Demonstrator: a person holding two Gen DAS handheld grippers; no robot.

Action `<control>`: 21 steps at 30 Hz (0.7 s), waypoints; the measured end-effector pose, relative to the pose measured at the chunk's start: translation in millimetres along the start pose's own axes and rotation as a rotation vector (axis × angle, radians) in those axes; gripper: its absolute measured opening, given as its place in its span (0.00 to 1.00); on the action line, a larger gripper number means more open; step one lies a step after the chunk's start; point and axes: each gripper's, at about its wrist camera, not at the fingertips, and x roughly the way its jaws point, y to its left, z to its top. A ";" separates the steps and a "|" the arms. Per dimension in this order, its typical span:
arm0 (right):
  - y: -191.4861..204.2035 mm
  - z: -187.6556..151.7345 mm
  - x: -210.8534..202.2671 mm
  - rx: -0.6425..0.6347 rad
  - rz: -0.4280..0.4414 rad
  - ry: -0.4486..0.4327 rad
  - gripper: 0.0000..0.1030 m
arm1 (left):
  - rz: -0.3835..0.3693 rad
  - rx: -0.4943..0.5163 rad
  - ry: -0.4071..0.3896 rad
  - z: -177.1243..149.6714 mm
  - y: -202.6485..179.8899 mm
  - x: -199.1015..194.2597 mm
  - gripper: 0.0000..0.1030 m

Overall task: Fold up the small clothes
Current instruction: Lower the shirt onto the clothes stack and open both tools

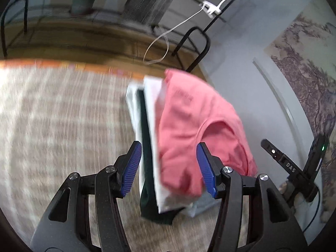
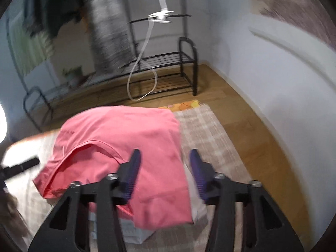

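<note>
A pink garment (image 1: 189,121) lies loosely folded on top of a stack of folded clothes, whose white (image 1: 152,113) and dark green (image 1: 145,147) layers show at its side. My left gripper (image 1: 169,168) is open above the stack, one blue pad on each side of it, touching nothing. My right gripper (image 2: 166,174) is open too. Its left finger hangs over the pink garment (image 2: 117,138) and its right finger over the rug (image 2: 201,130) past the garment's edge. The stack's lower layers (image 2: 134,231) peek out below.
The stack rests on a beige checked rug (image 1: 52,115) over a wooden floor (image 2: 241,105). A black metal rack (image 2: 168,67) with a dangling white cable (image 2: 142,63) stands behind. A white wall (image 2: 273,63) runs along the right. The other gripper's black body (image 1: 294,168) shows at the right.
</note>
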 end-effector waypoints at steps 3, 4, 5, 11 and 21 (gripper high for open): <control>-35.5 -21.9 3.8 0.158 0.013 0.042 0.52 | -0.050 -0.064 0.049 -10.7 13.0 7.3 0.36; -40.6 -25.2 6.8 0.179 0.012 0.057 0.52 | -0.073 -0.073 0.075 -13.8 14.4 10.0 0.13; -47.1 -30.8 11.0 0.205 0.013 0.079 0.52 | -0.082 -0.070 0.086 -16.6 14.9 10.7 0.07; -51.4 -40.3 23.1 0.247 0.131 0.150 0.01 | 0.035 0.070 0.070 -41.6 0.6 13.1 0.05; -40.0 -37.2 -19.7 0.109 -0.084 0.114 0.02 | 0.113 0.205 0.002 -53.4 -20.0 -27.2 0.05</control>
